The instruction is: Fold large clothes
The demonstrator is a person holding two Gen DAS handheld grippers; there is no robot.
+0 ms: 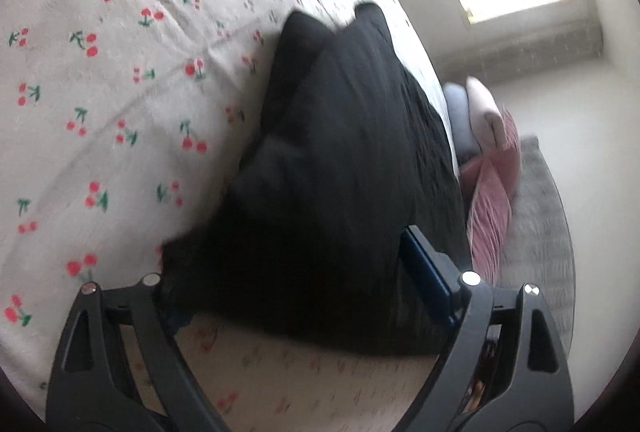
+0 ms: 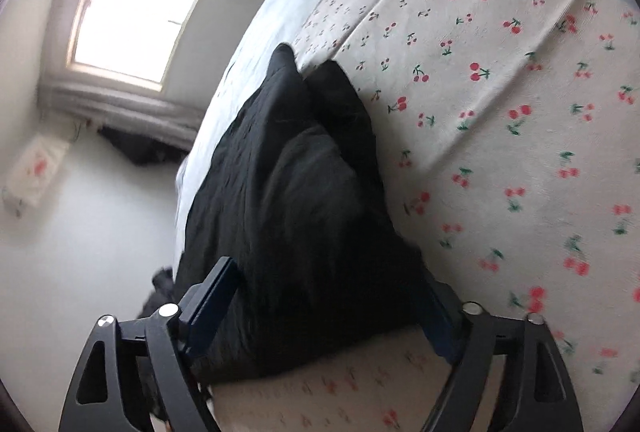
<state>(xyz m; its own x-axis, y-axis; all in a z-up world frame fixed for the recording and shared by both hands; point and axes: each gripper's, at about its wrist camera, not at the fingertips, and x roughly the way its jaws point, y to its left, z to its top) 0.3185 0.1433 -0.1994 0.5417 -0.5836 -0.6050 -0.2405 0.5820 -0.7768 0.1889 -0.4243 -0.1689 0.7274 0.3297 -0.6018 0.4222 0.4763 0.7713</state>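
A black garment (image 1: 340,159) lies bunched on a cherry-print bedspread (image 1: 100,71). In the left wrist view my left gripper (image 1: 296,272) stands open, its jaws wide apart on either side of the near end of the cloth; the left finger is hidden under the fabric. In the right wrist view the same black garment (image 2: 296,191) runs away from my right gripper (image 2: 324,304), which is also open, its blue-padded fingers (image 2: 212,300) flanking the near end of the cloth. The frames are motion-blurred.
The bed's edge runs beside the garment (image 2: 208,135), with pale floor beyond. Pink and white pillows (image 1: 492,159) lie at the bed's head. A bright window (image 2: 132,7) is in the far wall. A dark heap (image 2: 140,147) lies on the floor beneath it.
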